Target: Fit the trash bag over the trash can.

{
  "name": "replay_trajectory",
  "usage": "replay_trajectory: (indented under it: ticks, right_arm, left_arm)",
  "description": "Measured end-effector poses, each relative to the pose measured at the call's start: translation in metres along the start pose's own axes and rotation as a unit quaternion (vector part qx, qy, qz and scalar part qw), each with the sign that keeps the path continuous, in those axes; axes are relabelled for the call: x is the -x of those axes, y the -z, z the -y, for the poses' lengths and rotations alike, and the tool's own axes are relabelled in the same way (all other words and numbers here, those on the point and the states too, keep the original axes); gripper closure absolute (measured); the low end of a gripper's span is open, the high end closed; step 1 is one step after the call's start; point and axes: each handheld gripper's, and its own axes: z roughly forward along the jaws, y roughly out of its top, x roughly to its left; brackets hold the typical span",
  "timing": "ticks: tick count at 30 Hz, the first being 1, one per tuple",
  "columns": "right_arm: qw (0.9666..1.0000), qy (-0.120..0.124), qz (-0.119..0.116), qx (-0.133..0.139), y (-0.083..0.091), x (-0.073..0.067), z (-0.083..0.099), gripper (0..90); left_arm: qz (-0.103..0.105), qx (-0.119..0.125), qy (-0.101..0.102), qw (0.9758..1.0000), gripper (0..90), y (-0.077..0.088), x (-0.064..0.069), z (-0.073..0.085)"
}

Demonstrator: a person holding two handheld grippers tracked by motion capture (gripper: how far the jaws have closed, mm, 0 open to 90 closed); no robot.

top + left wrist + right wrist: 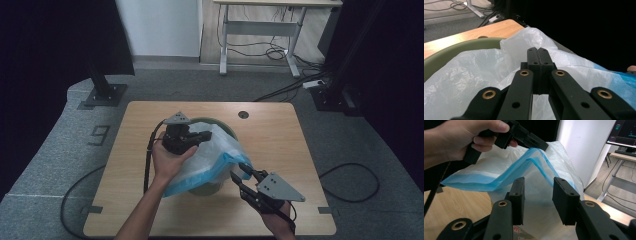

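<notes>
A thin, crinkled white plastic bag [212,152] with a blue rim drapes over a green bin [226,127] mid-table. The left gripper [206,135] pinches its top edge; the right gripper [240,170] is open beside the blue rim.

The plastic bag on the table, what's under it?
Under the plastic bag sits a green bin; its rim shows behind the bag and its lower side below the blue edge. The bag hides the bin's inside, so its contents cannot be seen.
</notes>
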Motion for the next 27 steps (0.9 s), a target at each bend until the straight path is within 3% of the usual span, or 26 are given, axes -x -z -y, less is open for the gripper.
replay_trajectory:
  ticks: [13,18,27]
  right_arm:
    - [1.0000,-0.001,0.007,0.001,0.000,0.004,-0.007,61.3]
    - [1.0000,0.000,0.001,-0.006,-0.003,0.001,-0.003,62.1]
    - [0.9999,0.006,0.014,-0.001,-0.005,-0.006,-0.004,68.7]
  left_arm:
    - [0.005,0.002,-0.007,1.0000,89.9,0.002,0.006,0.001]
    - [0.006,-0.001,-0.005,1.0000,89.9,0.000,0.006,0.000]
    - [0.007,-0.002,-0.001,1.0000,89.9,-0.002,0.006,0.000]
